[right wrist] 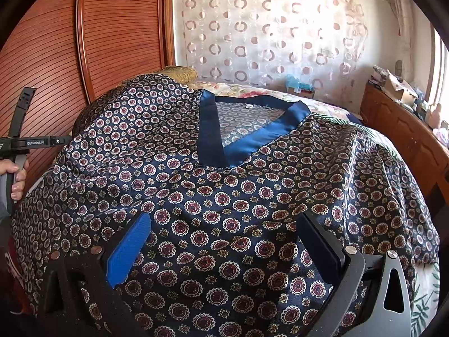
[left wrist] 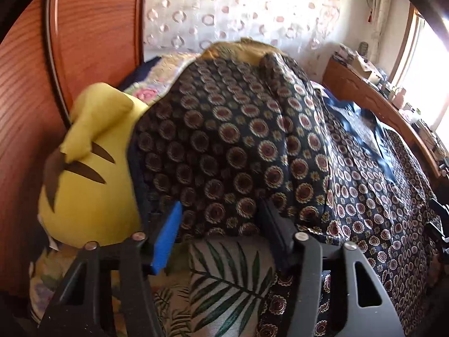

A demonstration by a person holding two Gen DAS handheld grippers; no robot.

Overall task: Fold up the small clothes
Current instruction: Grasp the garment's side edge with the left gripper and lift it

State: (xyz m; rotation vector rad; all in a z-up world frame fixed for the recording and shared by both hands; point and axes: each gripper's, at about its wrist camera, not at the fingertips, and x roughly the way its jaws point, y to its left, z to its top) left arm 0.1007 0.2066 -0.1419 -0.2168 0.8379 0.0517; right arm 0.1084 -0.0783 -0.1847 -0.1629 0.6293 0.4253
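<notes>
Here, in the left wrist view, the left gripper (left wrist: 221, 219) stands with its jaws partly apart, one blue pad (left wrist: 166, 238) and one black. The hem edge of the patterned top (left wrist: 238, 140), dark navy with round medallion prints, lies between the two fingers; whether the pads press on the cloth I cannot tell. Just below the fingers is a pillow with a palm-leaf print (left wrist: 227, 275). To the left of the blue pad sits a yellow plush toy (left wrist: 87, 185), against a wooden wardrobe door (left wrist: 28, 112).

In the right wrist view, the right gripper (right wrist: 224, 241) has its jaws wide, hovering over the top's front with nothing gripped. The cloth spreads ahead of the fingers across the bed, its blue satin V-neck (right wrist: 238, 140) straight in front. Far to the left, a hand (right wrist: 16, 177) holds the other gripper's handle.
</notes>
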